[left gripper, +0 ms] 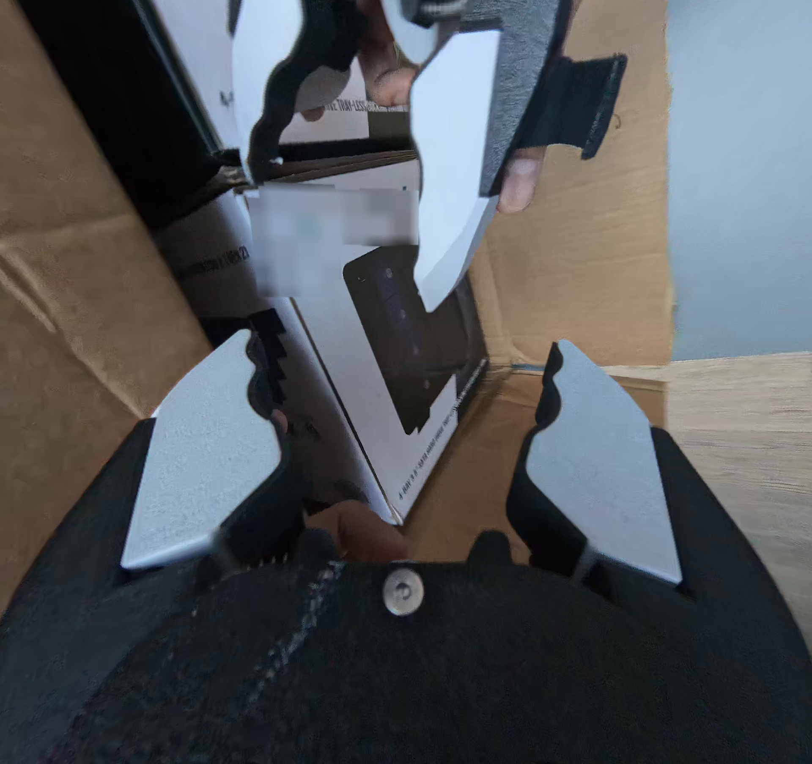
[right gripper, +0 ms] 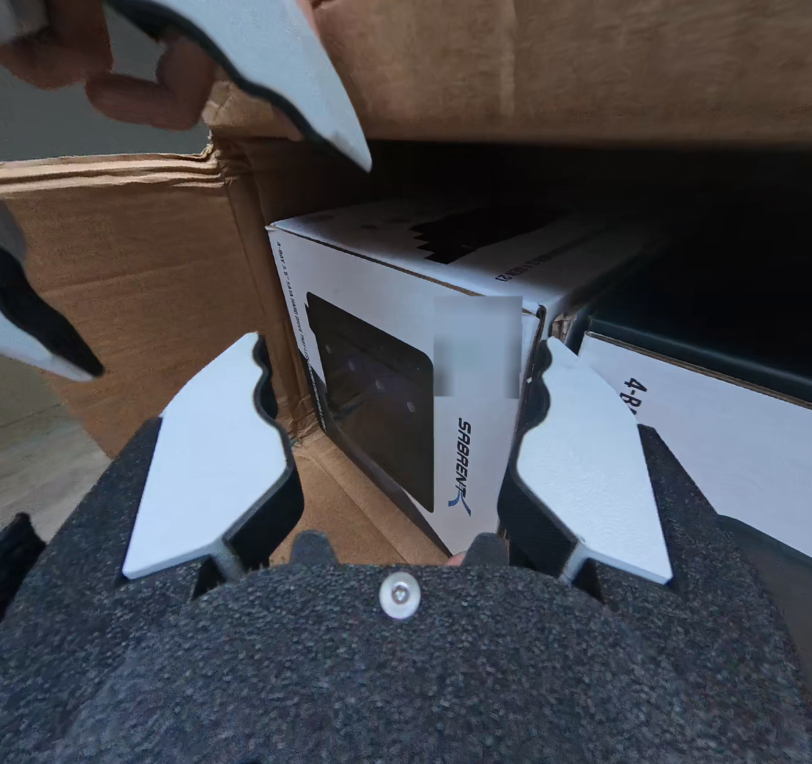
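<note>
On the left we see the brown cardboard carton, its flap raised along that side, and within it two white retail boxes – a nearer white box printed with a dark device picture, and a second white box behind it, partly in shadow. Our left gripper is spread wide over the nearer box, one finger just beside its upper left edge, the other out over the bare carton floor; it grips nothing. Farther in, our right gripper hangs above the same box, likewise parted, with a hand behind it. To the right lies the carton's far wall, then a pale wooden surface. From the right wrist camera we again count two boxes: the nearer white box stands in the carton corner, the second white box just beside it on the right. The right gripper straddles the nearer box's front face, fingers apart and empty – the left gripper shows at upper left, held by a hand.
</note>
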{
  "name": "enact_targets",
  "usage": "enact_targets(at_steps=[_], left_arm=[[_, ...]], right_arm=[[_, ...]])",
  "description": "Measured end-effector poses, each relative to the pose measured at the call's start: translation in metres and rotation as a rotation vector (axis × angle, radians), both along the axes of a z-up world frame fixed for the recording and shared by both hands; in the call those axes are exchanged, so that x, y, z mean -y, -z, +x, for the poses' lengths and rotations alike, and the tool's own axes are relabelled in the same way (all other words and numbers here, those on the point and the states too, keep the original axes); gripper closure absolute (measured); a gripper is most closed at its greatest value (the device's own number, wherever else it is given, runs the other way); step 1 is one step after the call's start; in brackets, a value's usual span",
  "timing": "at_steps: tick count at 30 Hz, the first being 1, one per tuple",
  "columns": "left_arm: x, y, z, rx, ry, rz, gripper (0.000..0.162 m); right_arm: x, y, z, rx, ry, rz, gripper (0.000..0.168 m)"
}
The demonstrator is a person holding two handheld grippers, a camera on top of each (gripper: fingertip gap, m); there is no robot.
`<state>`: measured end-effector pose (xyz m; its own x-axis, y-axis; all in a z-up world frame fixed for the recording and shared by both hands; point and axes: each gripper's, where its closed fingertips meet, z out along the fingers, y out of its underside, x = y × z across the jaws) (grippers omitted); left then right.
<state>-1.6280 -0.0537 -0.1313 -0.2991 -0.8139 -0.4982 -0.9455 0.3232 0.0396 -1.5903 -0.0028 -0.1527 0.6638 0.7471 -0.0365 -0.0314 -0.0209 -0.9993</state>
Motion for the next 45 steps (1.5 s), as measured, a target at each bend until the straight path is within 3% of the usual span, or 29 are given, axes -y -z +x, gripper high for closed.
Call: enact_targets(at_steps=[4,9,12,14,16,21,27,30,35,41,45], left_arm=[[-0.021,0.037,-0.001,-0.086,0.091,0.17,0.034],[-0.05,0.041,-0.01,-0.178,0.077,0.396,0.047],[-0.065,0.045,-0.022,-0.273,0.035,0.524,0.037],[-0.068,0.049,-0.033,-0.252,-0.096,0.493,0.035],[-0.068,0.055,-0.042,-0.253,-0.127,0.441,0.031],[-0.077,0.058,-0.058,-0.276,-0.063,0.43,0.024],[-0.062,0.06,-0.053,-0.14,-0.046,0.157,0.016],[-0.066,0.06,-0.058,-0.152,0.018,0.178,0.015],[-0.06,0.062,-0.047,-0.035,-0.092,0.106,0.016],[-0.059,0.06,-0.052,-0.116,-0.069,0.103,0.016],[-0.061,0.06,-0.056,-0.177,-0.023,0.137,0.016]], right_arm=[[-0.001,0.004,-0.002,0.054,0.03,0.028,0.056],[0.002,0.013,0.003,0.111,0.089,0.018,0.051],[-0.001,0.027,-0.001,0.116,0.121,-0.009,0.049],[-0.002,0.035,-0.007,0.142,0.13,-0.001,0.039],[-0.004,0.036,-0.007,0.146,0.158,0.017,0.046],[-0.01,0.042,-0.005,0.233,0.237,0.056,0.05],[-0.013,0.051,-0.007,0.333,0.298,0.122,0.042],[-0.015,0.049,-0.008,0.282,0.318,0.139,0.044],[-0.017,0.049,-0.012,0.151,0.358,0.135,0.041],[-0.021,0.055,-0.004,0.074,0.424,0.159,0.059],[-0.025,0.068,-0.009,-0.009,0.488,0.047,0.047]])
